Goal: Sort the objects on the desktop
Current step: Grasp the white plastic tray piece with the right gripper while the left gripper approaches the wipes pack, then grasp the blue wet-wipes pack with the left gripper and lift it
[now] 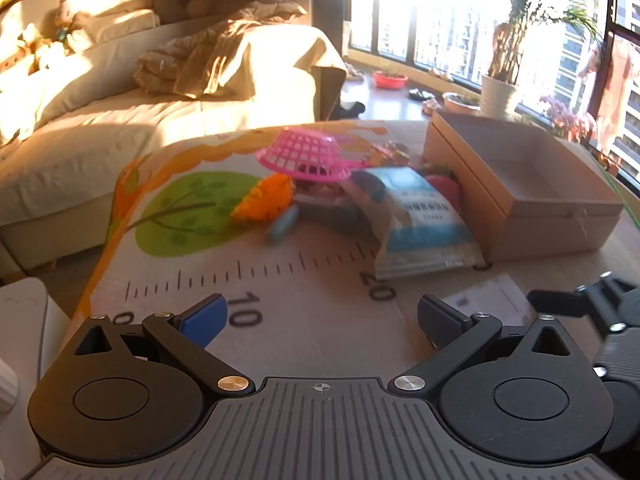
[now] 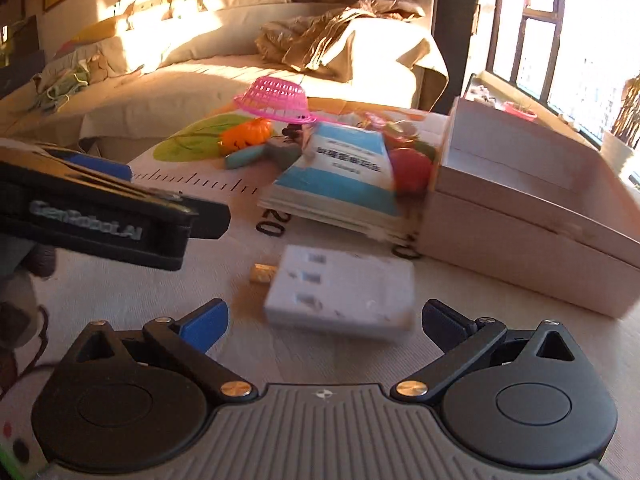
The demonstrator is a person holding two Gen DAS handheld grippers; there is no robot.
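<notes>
A heap lies on the printed mat (image 1: 248, 280): an upturned pink basket (image 1: 308, 156), an orange toy pumpkin (image 1: 266, 198), a teal piece (image 1: 282, 226), a blue-and-white book (image 1: 420, 220) and a red thing (image 2: 412, 168) behind the book. To the right stands an open cardboard box (image 1: 520, 184). My left gripper (image 1: 322, 320) hangs open over the ruler print, holding nothing. My right gripper (image 2: 324, 324) is also open, with a flat white box (image 2: 340, 292) lying just ahead between its fingers, untouched. A small pale cylinder (image 2: 262, 273) lies beside that box.
A bed (image 1: 120, 128) with rumpled covers lies beyond the mat's far and left edges. Windows and potted plants (image 1: 500, 88) are at the back right. The left gripper's fingers (image 2: 168, 196) reach in from the left of the right wrist view.
</notes>
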